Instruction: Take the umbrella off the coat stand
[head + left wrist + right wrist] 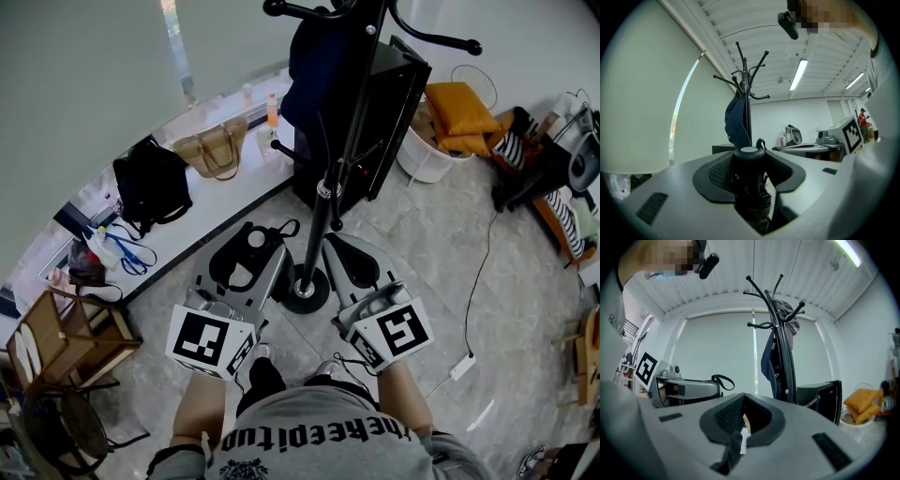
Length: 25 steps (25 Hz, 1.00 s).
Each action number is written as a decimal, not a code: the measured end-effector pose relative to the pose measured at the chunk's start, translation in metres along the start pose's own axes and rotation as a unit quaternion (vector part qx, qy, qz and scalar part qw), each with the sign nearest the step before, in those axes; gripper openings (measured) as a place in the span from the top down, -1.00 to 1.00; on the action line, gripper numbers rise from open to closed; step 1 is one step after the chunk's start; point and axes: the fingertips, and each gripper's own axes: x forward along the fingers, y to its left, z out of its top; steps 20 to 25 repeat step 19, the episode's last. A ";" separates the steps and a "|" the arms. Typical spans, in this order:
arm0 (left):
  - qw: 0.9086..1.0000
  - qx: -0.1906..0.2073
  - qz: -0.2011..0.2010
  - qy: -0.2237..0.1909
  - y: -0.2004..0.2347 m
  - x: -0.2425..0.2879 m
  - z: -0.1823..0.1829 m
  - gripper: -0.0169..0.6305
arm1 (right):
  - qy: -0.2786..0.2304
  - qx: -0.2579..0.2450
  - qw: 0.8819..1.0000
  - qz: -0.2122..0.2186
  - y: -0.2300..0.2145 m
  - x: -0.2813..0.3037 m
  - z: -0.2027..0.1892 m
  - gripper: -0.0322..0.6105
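A folded black umbrella (253, 255) with a round end cap and a wrist strap (287, 226) lies between the jaws of my left gripper (246, 262), which is shut on it. In the left gripper view the umbrella (750, 180) fills the hollow between the pads. The umbrella hangs free of the black coat stand (335, 169), just left of its round base (306, 292). A dark blue garment (314, 66) hangs on the stand (746, 89). My right gripper (351, 264) is level, right of the base, jaws together and empty; the stand (782, 338) rises ahead of it.
A black cabinet (398, 103) stands behind the stand. A white basket (422, 159) with orange cushions (459, 112) is at its right. A tan handbag (214, 150) and a black bag (150, 183) sit on the white ledge. A wooden chair (56, 347) is at the left, a power strip (462, 366) on the floor.
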 end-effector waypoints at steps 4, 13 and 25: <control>1.000 0.000 -0.001 -0.001 0.001 0.001 0.002 0.30 | 0.002 -0.001 1.000 -0.001 -0.001 0.001 0.000 0.87; 1.000 0.002 -0.001 -0.002 0.002 0.003 0.003 0.30 | 0.005 -0.002 1.000 -0.003 -0.003 0.002 0.000 0.87; 1.000 0.002 -0.001 -0.004 0.001 0.002 0.005 0.30 | 0.005 -0.003 1.000 -0.003 -0.003 0.002 0.000 0.87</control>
